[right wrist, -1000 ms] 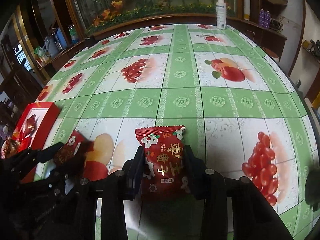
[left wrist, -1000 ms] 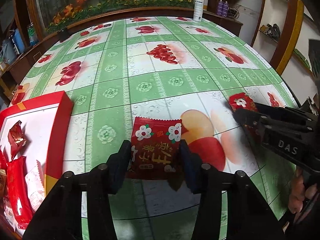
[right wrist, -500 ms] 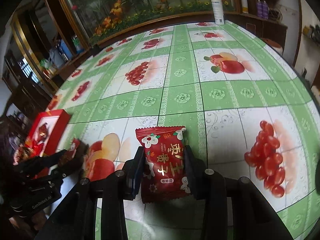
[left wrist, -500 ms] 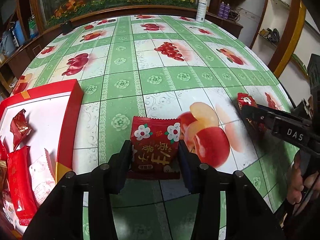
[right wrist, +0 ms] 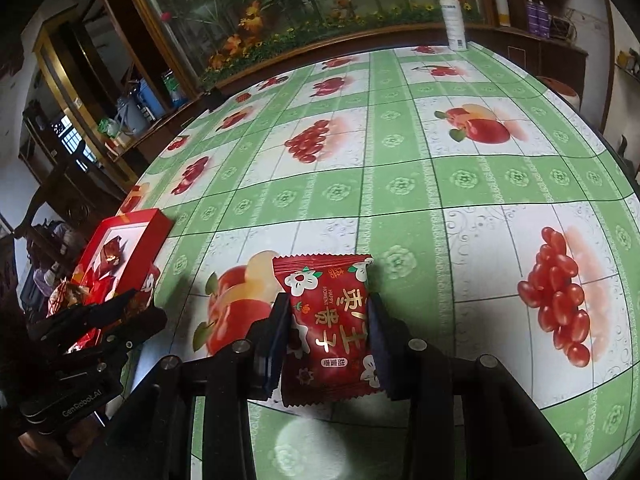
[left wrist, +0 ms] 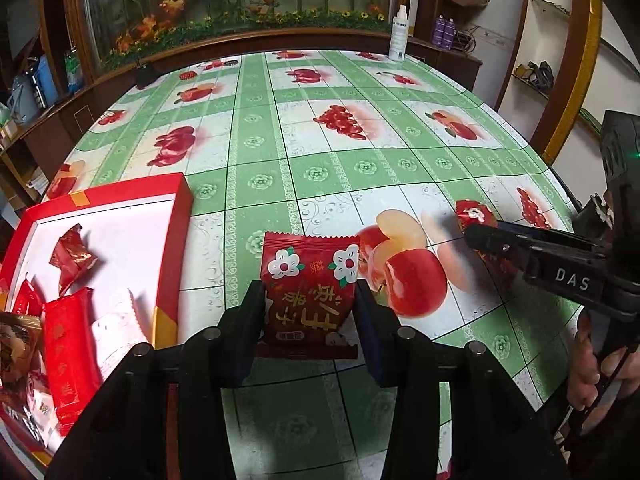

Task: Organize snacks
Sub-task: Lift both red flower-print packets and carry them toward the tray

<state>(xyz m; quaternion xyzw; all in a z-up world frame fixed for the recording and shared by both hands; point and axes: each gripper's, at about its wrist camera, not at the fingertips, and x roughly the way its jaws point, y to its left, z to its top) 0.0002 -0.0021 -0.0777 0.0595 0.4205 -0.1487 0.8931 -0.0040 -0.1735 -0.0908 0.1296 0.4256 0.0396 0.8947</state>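
Jaws of the left gripper are clamped on a red snack packet; jaws of the right gripper are clamped on a second red packet. Both packets are held above the worktop. A red box holding snacks is seen left.

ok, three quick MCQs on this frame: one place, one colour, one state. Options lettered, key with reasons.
1. Where is the open red gift box in the left wrist view?
A. left of the left gripper
B. far table edge
C. right

2. Colour of the flower-printed snack packet in the right gripper?
A. blue
B. red
C. yellow

3. What is the left gripper doing?
A. open, empty
B. clamped on a red flower-printed packet
C. holding a bottle

Key: A, box sits at the left edge; B, red wrapper; B, pads press both packet sides.
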